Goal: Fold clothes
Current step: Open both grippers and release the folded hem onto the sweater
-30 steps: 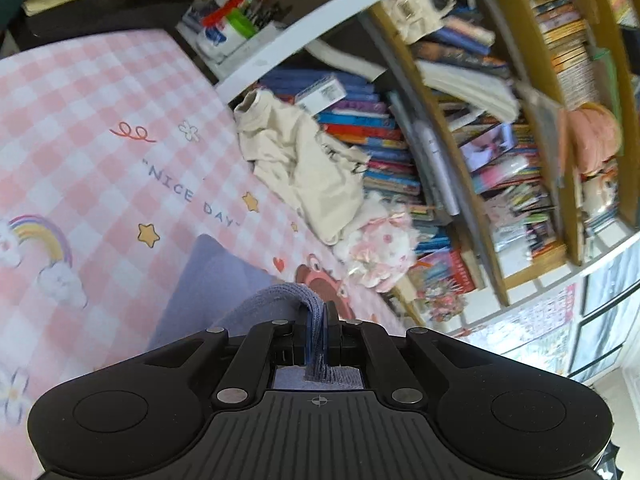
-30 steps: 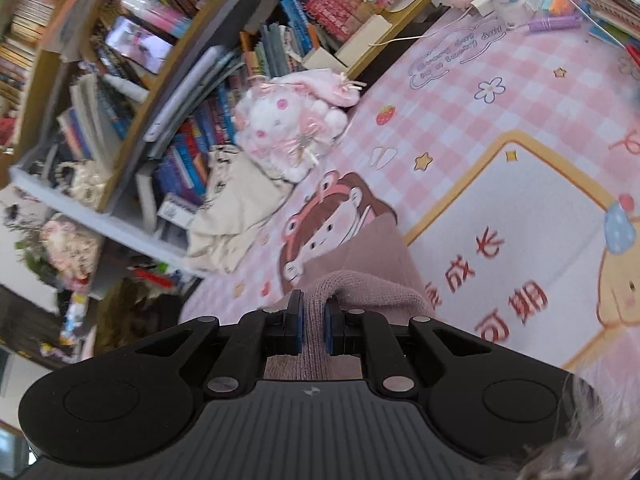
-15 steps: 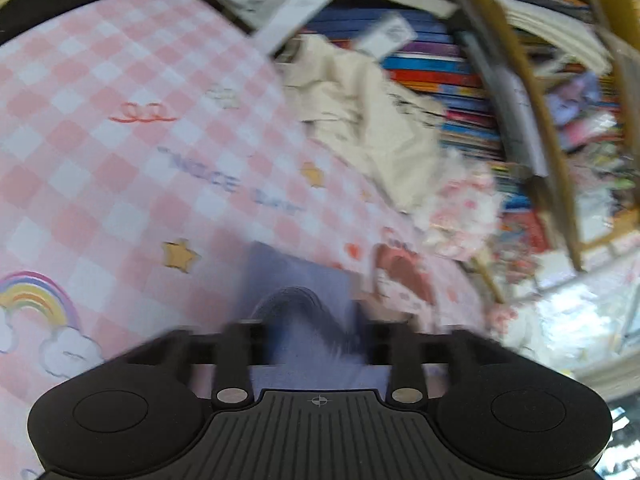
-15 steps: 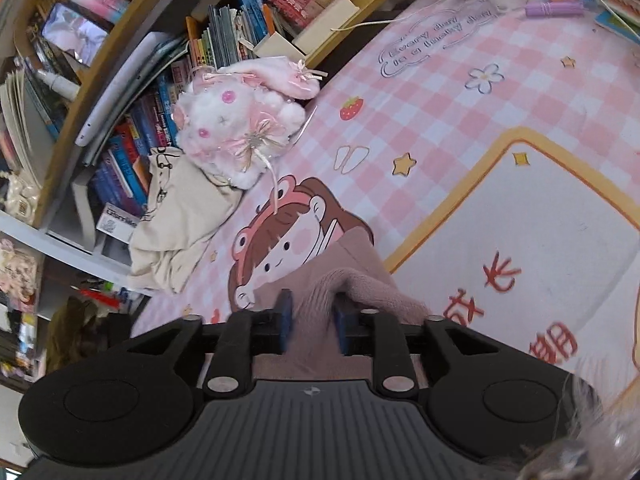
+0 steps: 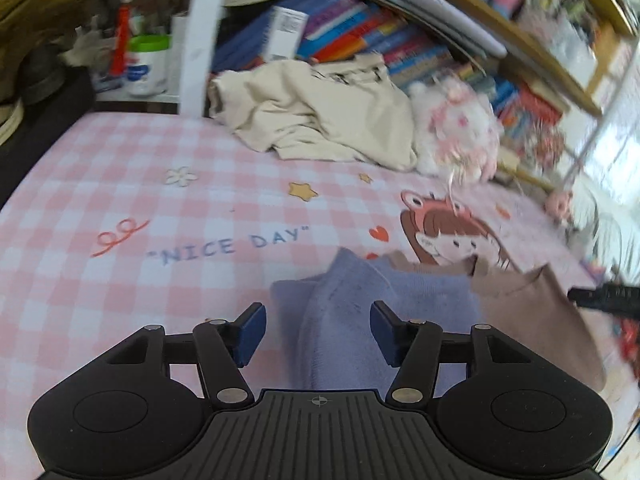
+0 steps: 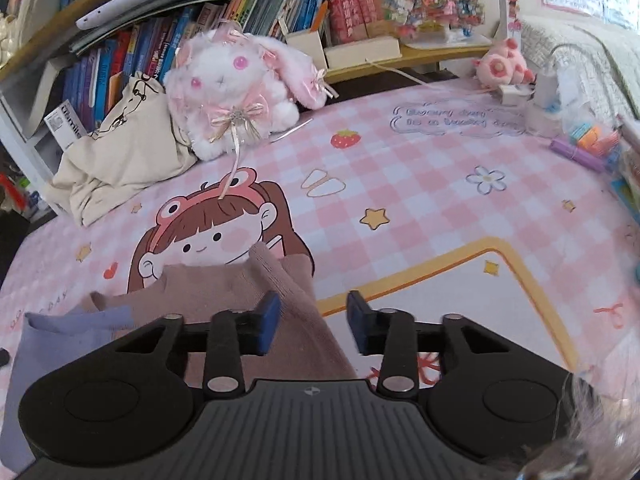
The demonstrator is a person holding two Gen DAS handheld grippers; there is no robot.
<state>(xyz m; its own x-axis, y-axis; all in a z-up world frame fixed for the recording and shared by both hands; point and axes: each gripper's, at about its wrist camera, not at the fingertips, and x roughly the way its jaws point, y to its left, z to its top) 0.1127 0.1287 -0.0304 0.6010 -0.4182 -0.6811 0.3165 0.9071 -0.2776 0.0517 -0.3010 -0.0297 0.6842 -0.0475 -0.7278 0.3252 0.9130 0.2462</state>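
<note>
A knit garment with a lavender-blue part (image 5: 360, 320) and a dusty-pink part (image 5: 536, 304) lies on the pink checked mat (image 5: 120, 200). My left gripper (image 5: 318, 332) is open, its blue pads either side of the lavender fabric, which lies loose between them. In the right wrist view the pink part (image 6: 240, 292) lies under my right gripper (image 6: 312, 322), which is open, and the lavender part (image 6: 60, 336) shows at the lower left. The garment's near end is hidden under both grippers.
A crumpled cream garment (image 5: 320, 116) and a white-pink plush rabbit (image 6: 232, 92) sit at the mat's far edge against a bookshelf (image 6: 168, 32). A small pink plush (image 6: 502, 66) and stationery (image 6: 588, 140) lie at the right edge. Jars (image 5: 146, 64) stand far left.
Both grippers were shut on the garment a second ago. They have opened and let it go, and it now lies on the mat. Both views have tilted down toward the mat.
</note>
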